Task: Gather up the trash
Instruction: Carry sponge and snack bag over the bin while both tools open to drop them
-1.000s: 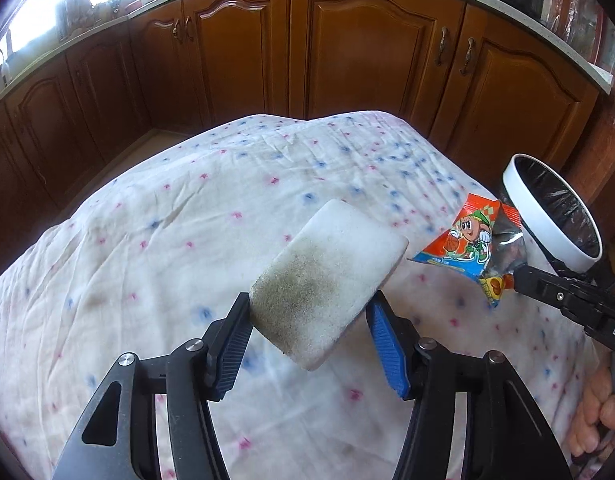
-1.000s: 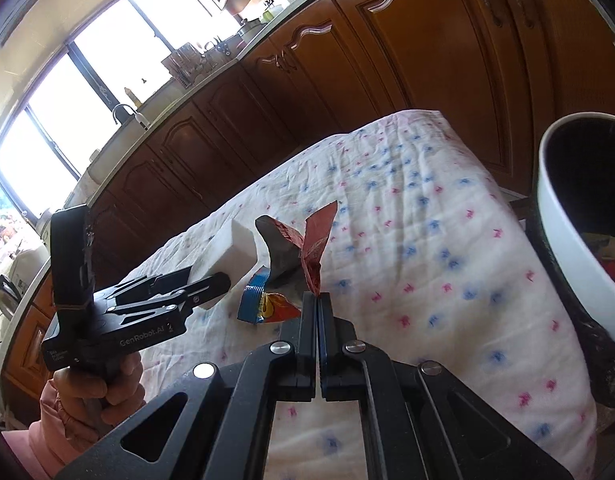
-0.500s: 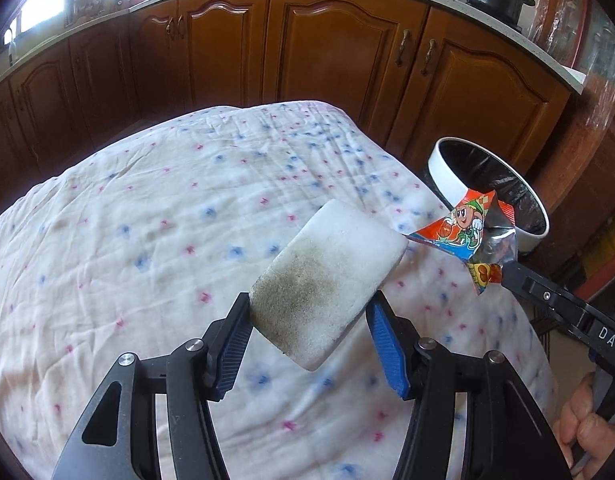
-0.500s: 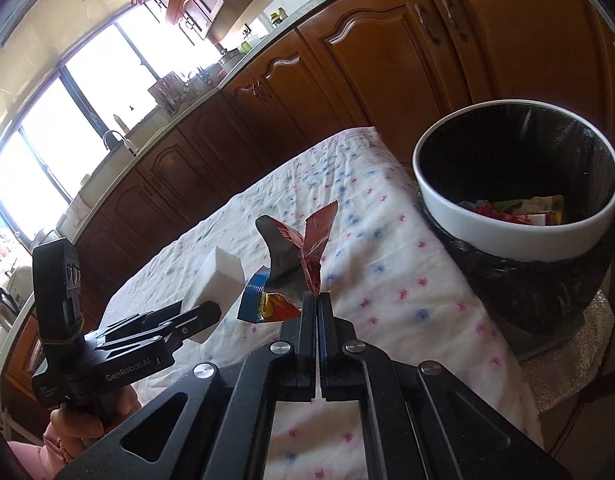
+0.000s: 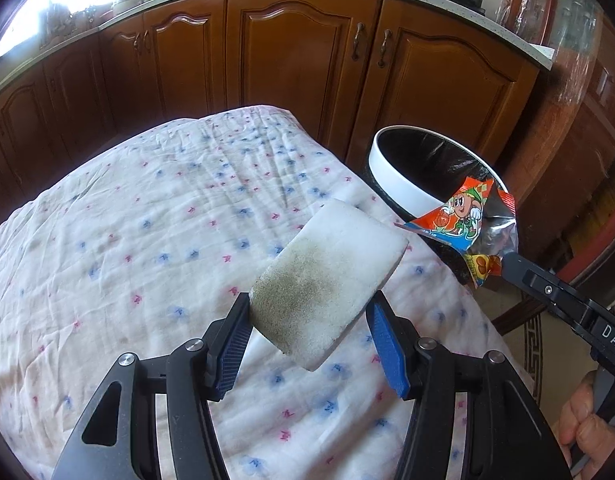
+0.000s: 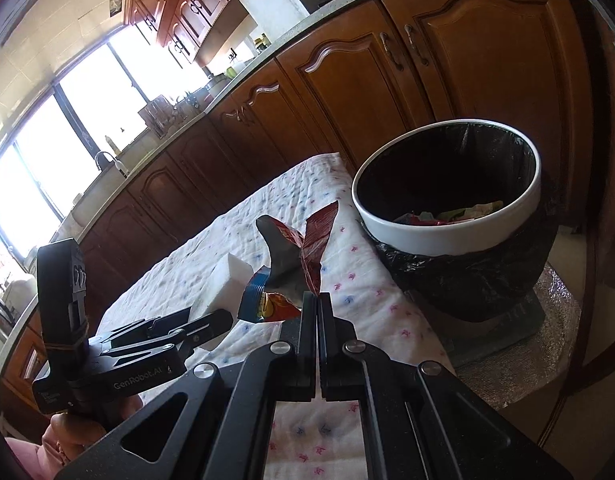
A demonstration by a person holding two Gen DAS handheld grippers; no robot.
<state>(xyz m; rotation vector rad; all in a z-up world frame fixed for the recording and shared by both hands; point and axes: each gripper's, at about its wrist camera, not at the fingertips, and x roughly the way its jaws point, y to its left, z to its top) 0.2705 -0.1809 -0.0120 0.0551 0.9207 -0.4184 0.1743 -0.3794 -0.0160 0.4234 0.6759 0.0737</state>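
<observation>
Both grippers swung nearer the bin [image 6: 451, 236], left gripper [image 5: 307, 344] clamping a soiled sponge [image 5: 327, 284] above the tablecloth [image 5: 147, 240], right gripper [image 6: 317, 308] pinching a wrapper [image 6: 303, 248] just short of the rim, table edge beside the bin.

Blown-out daylight from windows [image 6: 67, 128], fisheye-warped dark corners.

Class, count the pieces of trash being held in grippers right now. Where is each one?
2. A dirty sponge is clamped in the left gripper above the table. A snack wrapper is pinched in the right gripper near the bin, which already holds more trash, partly hidden.
</observation>
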